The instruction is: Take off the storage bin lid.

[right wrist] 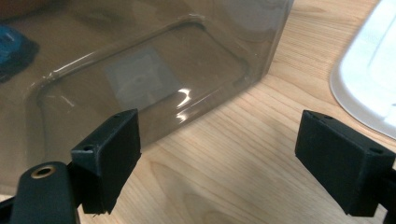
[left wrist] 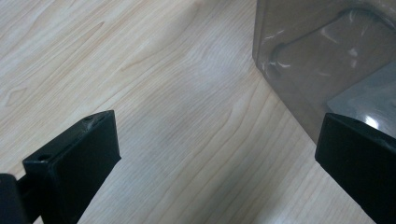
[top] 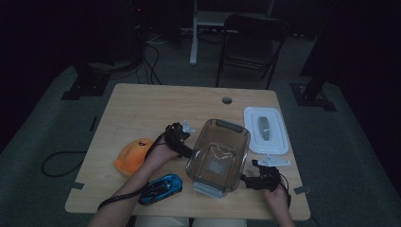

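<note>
A clear plastic container (top: 218, 156) is sitting mid-table, flanked by the left gripper (top: 185, 150) and right gripper (top: 249, 182), both with jaws spread wide, gripping nothing. Dim light is obscuring the blue toy car (top: 161, 188); the white lid (top: 265, 129) is lying apart.

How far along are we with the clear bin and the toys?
Done: the white lid is off, lying right of the clear bin. In hand: the left gripper and right gripper, both open, flank the bin, gripping nothing. Left: the bin looks empty; the orange plush and blue toy car lie on the table.
</note>
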A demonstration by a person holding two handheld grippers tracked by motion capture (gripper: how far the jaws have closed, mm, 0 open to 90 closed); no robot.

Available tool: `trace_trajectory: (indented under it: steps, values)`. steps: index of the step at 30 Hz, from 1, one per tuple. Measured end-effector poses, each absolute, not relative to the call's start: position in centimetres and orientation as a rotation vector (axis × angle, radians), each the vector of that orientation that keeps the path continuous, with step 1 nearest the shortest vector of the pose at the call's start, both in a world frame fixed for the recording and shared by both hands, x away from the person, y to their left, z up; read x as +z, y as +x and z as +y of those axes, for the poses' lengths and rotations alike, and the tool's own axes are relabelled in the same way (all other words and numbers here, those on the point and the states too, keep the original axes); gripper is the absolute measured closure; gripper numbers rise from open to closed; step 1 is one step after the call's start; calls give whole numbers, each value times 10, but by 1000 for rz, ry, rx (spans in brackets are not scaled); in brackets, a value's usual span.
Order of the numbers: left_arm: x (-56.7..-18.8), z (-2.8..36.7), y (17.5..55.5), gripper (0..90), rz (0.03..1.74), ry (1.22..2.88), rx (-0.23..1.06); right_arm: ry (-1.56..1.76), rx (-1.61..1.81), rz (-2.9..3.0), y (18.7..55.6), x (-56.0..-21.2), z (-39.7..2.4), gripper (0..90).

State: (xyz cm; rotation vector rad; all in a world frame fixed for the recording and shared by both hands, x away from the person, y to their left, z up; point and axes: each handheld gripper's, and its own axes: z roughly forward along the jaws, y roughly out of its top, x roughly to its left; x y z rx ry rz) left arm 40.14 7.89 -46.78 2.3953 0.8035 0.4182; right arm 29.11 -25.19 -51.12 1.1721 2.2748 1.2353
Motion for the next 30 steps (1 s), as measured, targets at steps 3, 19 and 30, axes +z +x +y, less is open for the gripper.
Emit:
trace_trajectory:
  steps: [3, 19, 30]
  values:
    - [-467, 81, 403, 4, 822, 2406, 422, 1165, 1238, 2288, 290, -512, -248, 139]
    - [-442, 111, 405, 39, 1033, 2304, 503, 1118, 1260, 2334, 288, -514, -235, 137]
    - [-423, 138, 379, 13, 1017, 2254, 476, 1144, 1238, 2313, 281, -516, -245, 137]
